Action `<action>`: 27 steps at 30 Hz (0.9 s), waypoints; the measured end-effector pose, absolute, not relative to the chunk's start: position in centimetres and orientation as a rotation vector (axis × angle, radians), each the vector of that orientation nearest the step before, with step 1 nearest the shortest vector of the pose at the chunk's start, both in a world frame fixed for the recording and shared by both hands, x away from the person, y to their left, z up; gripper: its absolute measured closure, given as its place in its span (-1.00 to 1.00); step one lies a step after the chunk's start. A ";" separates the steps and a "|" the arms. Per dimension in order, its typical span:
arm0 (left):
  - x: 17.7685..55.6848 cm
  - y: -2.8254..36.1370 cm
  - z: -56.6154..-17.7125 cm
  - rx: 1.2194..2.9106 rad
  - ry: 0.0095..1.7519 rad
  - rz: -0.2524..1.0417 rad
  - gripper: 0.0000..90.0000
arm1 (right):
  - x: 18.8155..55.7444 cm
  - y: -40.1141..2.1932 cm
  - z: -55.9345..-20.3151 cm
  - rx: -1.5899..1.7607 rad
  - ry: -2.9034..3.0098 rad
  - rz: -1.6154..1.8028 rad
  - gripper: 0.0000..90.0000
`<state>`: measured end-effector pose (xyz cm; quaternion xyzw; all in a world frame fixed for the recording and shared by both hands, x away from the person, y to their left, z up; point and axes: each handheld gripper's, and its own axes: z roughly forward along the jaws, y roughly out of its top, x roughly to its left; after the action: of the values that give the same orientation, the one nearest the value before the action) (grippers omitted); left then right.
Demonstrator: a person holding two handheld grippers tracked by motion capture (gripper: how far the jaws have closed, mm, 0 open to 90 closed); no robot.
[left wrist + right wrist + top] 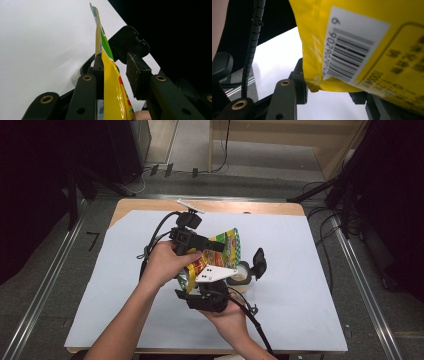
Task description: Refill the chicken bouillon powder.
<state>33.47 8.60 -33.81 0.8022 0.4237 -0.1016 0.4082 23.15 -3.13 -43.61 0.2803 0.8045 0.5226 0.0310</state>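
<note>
- One yellow snack bag (226,251) is seen, held in the air above the middle of the tabletop (300,270), between the two hands.
- Two claws are counted. The left claw (212,245) is held over the bag from the left; the right claw (192,296) is held under the lower end of the bag.
- In the left gripper view the bag (112,82) passes edge-on between the jaws. It lies against the left pad, while a gap is seen to the right pad (136,75), so this claw is not closed on the bag.
- In the right gripper view the bottom corner of the bag (352,50), with one barcode label (352,47), sits between the jaws. Whether the pads press on it cannot be told, because the bag covers the right one.
- One small round container (241,276) stands on the tabletop just to the right of the bag, and one black lid (259,262) stands upright at its right side.
- One white sheet (125,295) covers almost the whole tabletop; a wooden strip is left bare at the far edge.
- Wide free room is seen on the sheet to the left, to the right and behind the hands; the things are well apart from all edges.
</note>
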 end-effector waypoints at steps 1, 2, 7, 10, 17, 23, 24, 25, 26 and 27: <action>33.5 8.6 -33.8 2.022 1.068 -0.255 0.56 | 23.1 -3.1 -43.6 0.864 2.478 1.610 0.31; 33.5 8.6 -33.8 2.021 1.069 -0.255 0.56 | 23.1 -3.1 -43.6 0.864 2.479 1.610 0.31; 33.5 8.6 -33.8 2.023 1.070 -0.254 0.56 | 23.1 -3.1 -43.6 0.863 2.481 1.610 0.31; 33.5 8.6 -33.8 2.023 1.070 -0.254 0.56 | 23.1 -3.1 -43.6 0.863 2.479 1.609 0.31; 33.4 8.6 -33.8 2.022 1.067 -0.250 0.56 | 23.1 -3.1 -43.6 0.860 2.476 1.605 0.31; 33.3 8.6 -33.8 2.024 1.064 -0.246 0.56 | 23.0 -3.1 -43.6 0.861 2.475 1.610 0.31; 33.3 8.5 -33.8 2.022 1.063 -0.246 0.56 | 23.0 -3.1 -43.6 0.861 2.475 1.611 0.31; 33.2 8.5 -33.7 2.024 1.061 -0.246 0.56 | 23.0 -3.1 -43.6 0.861 2.474 1.612 0.31; 33.2 8.5 -33.7 2.024 1.061 -0.243 0.56 | 23.0 -3.1 -43.6 0.861 2.473 1.612 0.31; 33.2 8.5 -33.7 2.023 1.057 -0.241 0.56 | 23.0 -3.1 -43.6 0.861 2.471 1.612 0.31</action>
<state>33.19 8.50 -33.66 0.8037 0.4199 -0.0959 0.4105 22.98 -3.07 -43.64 0.2798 0.8035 0.5244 0.0341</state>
